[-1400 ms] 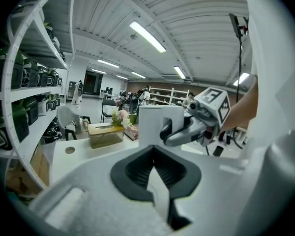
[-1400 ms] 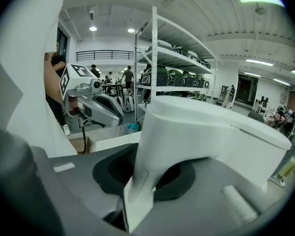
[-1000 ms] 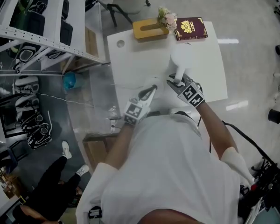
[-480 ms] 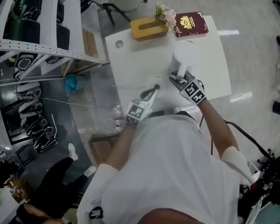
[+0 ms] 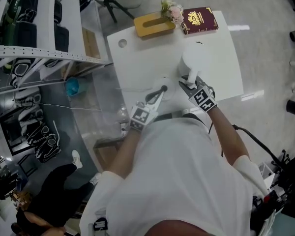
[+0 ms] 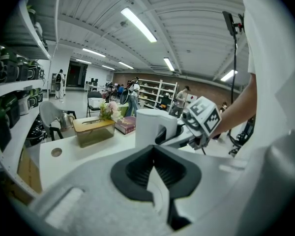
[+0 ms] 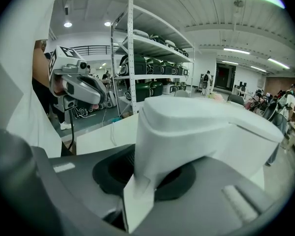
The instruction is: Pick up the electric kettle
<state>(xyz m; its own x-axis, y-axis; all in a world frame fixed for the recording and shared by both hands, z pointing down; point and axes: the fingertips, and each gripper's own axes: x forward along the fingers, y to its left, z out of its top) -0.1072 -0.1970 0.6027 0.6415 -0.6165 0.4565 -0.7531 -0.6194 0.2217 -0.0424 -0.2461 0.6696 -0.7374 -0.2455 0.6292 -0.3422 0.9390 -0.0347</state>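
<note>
The left gripper [image 5: 160, 91] tilts downward, jaws together; the right gripper [image 5: 188, 84], angled down, clamps its jaws on the white plastic kettle handle [image 7: 155, 146].

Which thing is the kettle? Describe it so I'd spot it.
Start at the white table. Near its right edge, before the dark red book, stands the electric kettle: a plain white cylinder, alone in having its handle between the right tongs.

Open table [image 5: 137, 65] left of kettle [image 5: 195, 60], tissue box [image 5: 154, 24], book [image 5: 200, 20] along far edge
</note>
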